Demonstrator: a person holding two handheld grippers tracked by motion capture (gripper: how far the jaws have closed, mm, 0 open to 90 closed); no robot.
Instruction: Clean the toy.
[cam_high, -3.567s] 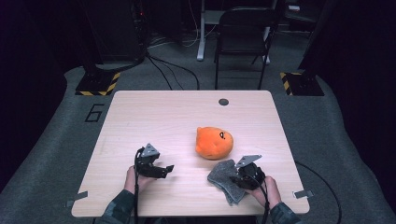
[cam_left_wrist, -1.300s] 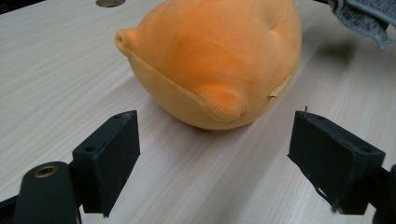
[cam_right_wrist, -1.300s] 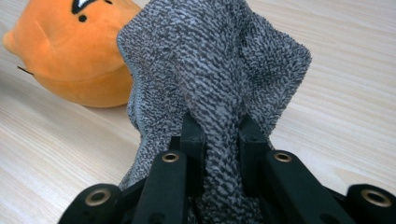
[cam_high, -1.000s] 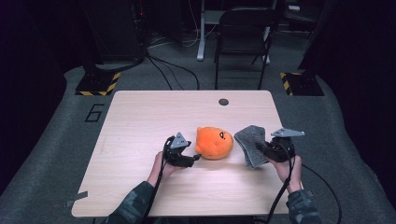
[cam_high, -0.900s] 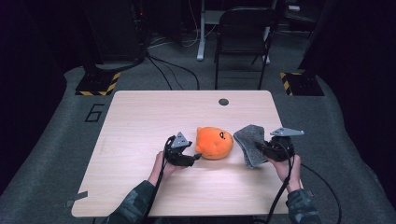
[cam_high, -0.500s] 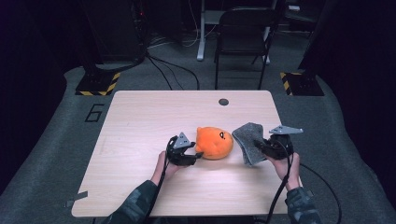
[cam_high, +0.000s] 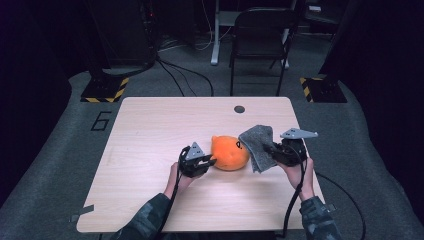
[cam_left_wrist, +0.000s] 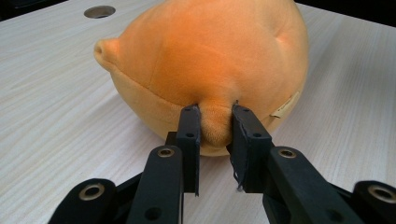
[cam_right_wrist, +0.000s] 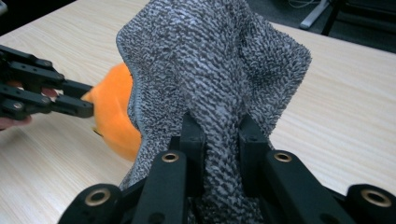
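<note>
**Left jaws pinch the plush while the cloth hangs beside it: risks at this stage**

Since the earliest frame, both hands have come forward from the near edge of the bench (cam_high: 150, 120) to flank the orange plush toy (cam_high: 229, 153), which sits near the middle of the bench, and the grey cloth (cam_high: 257, 146) has been lifted off the wood. My left gripper (cam_high: 206, 162) has just been closing, and in the left gripper view its jaws now nip a small fold of the toy's (cam_left_wrist: 205, 60) lower fabric. My right gripper (cam_high: 272, 152) is clenched on a bunched part of the cloth (cam_right_wrist: 219, 70), which stands up in front of its camera and drapes just beside the toy (cam_right_wrist: 114, 121).

Hazards as I judge them:

1. The left hold takes only a pinch of soft pile low on a round body. A pull or a rub from the other side could drag the fold out and let the toy roll.
2. The cloth blocks most of the right gripper view, so I would be steering that hand largely from the high view, where contact between cloth and toy is hard to read; they may already touch.
3. Loose cloth could snag on the left jaws (cam_right_wrist: 70, 105), which are close by.
</note>
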